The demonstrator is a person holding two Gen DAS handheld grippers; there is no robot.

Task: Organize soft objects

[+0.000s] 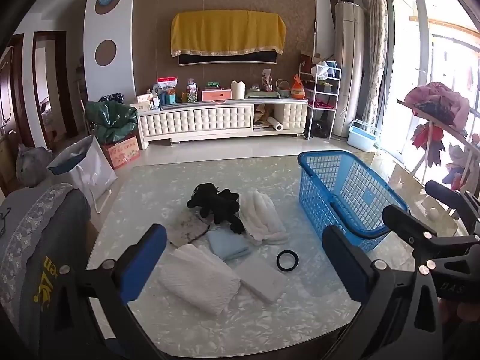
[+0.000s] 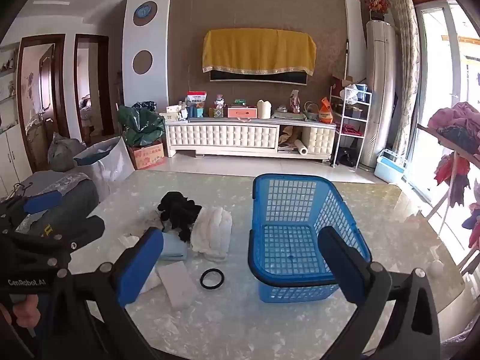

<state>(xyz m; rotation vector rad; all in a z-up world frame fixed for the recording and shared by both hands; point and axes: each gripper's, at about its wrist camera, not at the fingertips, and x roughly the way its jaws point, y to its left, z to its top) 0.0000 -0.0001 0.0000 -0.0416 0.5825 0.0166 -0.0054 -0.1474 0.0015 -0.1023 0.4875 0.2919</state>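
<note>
Several soft things lie in a cluster on the pale marbled table [image 1: 240,324]. They are a black plush toy [image 1: 217,205], a white fluffy cloth [image 1: 262,219], a light blue folded cloth [image 1: 228,243], a white textured towel [image 1: 199,279] and a flat white pad [image 1: 262,279], with a black ring [image 1: 287,260] beside them. To their right stands an empty blue mesh basket [image 1: 364,193]. My left gripper [image 1: 244,234] hovers open in front of the cluster. In the right wrist view, my right gripper [image 2: 243,234] is open between the fluffy cloth [image 2: 213,231] and the basket [image 2: 288,201], holding nothing.
A chair with a grey lace cover [image 1: 39,240] stands at the table's left edge, with a white bag [image 1: 90,168] on the floor behind it. A rack of hanging clothes [image 1: 435,114] is on the right by the window. A small white object [image 2: 436,267] sits near the table's right edge.
</note>
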